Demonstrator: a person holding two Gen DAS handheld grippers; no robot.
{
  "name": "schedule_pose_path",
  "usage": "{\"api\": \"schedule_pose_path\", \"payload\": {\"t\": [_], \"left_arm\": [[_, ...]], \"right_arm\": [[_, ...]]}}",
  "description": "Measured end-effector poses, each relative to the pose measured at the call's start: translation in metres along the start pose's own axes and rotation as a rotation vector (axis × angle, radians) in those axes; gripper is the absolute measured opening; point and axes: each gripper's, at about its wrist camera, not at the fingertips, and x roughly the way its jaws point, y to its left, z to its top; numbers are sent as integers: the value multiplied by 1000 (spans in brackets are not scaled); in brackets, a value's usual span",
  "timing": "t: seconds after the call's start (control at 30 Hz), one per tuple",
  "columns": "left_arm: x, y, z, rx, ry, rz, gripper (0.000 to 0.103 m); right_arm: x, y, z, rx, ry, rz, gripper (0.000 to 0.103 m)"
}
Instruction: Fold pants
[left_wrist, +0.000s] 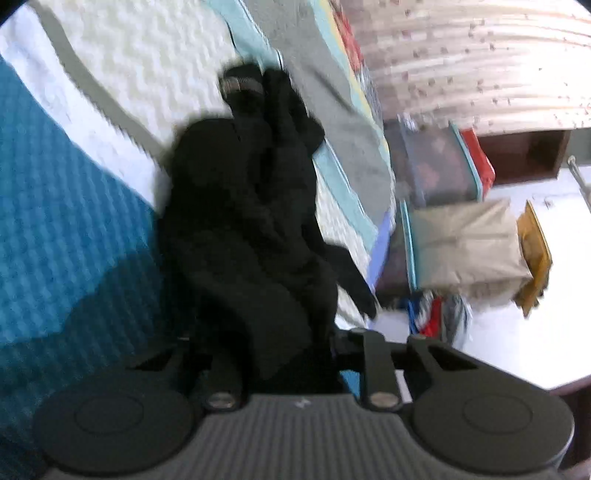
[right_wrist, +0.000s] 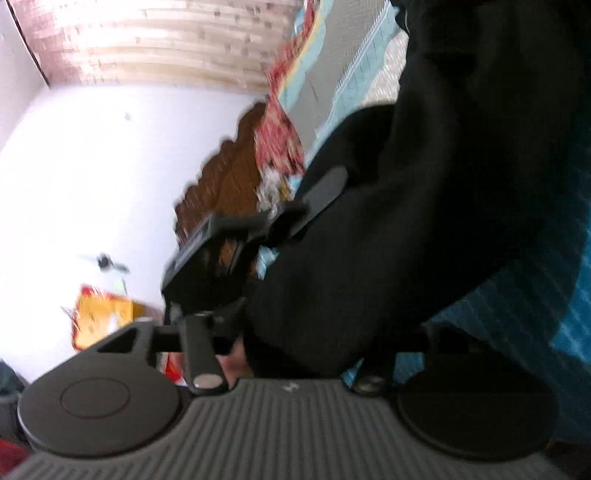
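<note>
The black pants (left_wrist: 251, 221) lie bunched in a long heap on the bedspread (left_wrist: 74, 229), with the grey-banded waist (left_wrist: 240, 85) at the far end. My left gripper (left_wrist: 275, 325) is at the near end of the heap. Its fingers are buried in the cloth and its links are drawn in, so it is shut on the fabric. In the right wrist view the pants (right_wrist: 424, 206) hang as a thick dark fold across the right side. My right gripper (right_wrist: 402, 206) stands open. Its left finger (right_wrist: 325, 188) is bare beside the cloth, while the right finger is hidden under the pants.
The bed's edge drops off to a white floor (left_wrist: 535, 332). Beside it stand zipped storage bags (left_wrist: 465, 243) and a red-edged one (left_wrist: 476, 158). A patterned curtain (left_wrist: 480, 66) hangs behind. A yellow item (right_wrist: 99, 317) lies on the floor (right_wrist: 92, 166).
</note>
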Motion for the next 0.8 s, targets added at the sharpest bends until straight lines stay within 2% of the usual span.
{"api": "schedule_pose_path", "payload": {"t": [0.1, 0.17, 0.23, 0.3, 0.37, 0.4, 0.47, 0.6, 0.67, 0.77, 0.8], "left_arm": [[-43, 2, 21, 28, -105, 30, 20], [-79, 3, 35, 40, -176, 66, 20], [-115, -3, 42, 88, -237, 140, 20], [-139, -8, 41, 129, -279, 223, 20], [-152, -3, 37, 130, -292, 287, 21], [-152, 2, 34, 116, -284, 306, 21], [-145, 10, 27, 82, -259, 344, 21], [-135, 21, 14, 59, -231, 385, 21], [-137, 21, 15, 53, -234, 396, 22], [-139, 13, 17, 57, -252, 407, 22], [-138, 11, 18, 62, -257, 412, 22]], "right_arm": [[-27, -8, -8, -44, 4, -82, 73], [-54, -9, 3, -73, -62, -171, 73], [-90, -3, 20, -129, -195, -310, 70], [-122, 11, 39, -219, -366, -515, 69], [-146, 19, 56, -300, -519, -750, 69], [-159, 16, 66, -283, -574, -812, 69], [-186, -4, 81, -140, -672, -828, 69], [-207, -34, 93, 107, -854, -816, 69], [-207, -45, 109, 168, -879, -796, 70], [-205, -53, 135, 181, -905, -773, 68], [-203, -52, 143, 177, -908, -776, 56]]}}
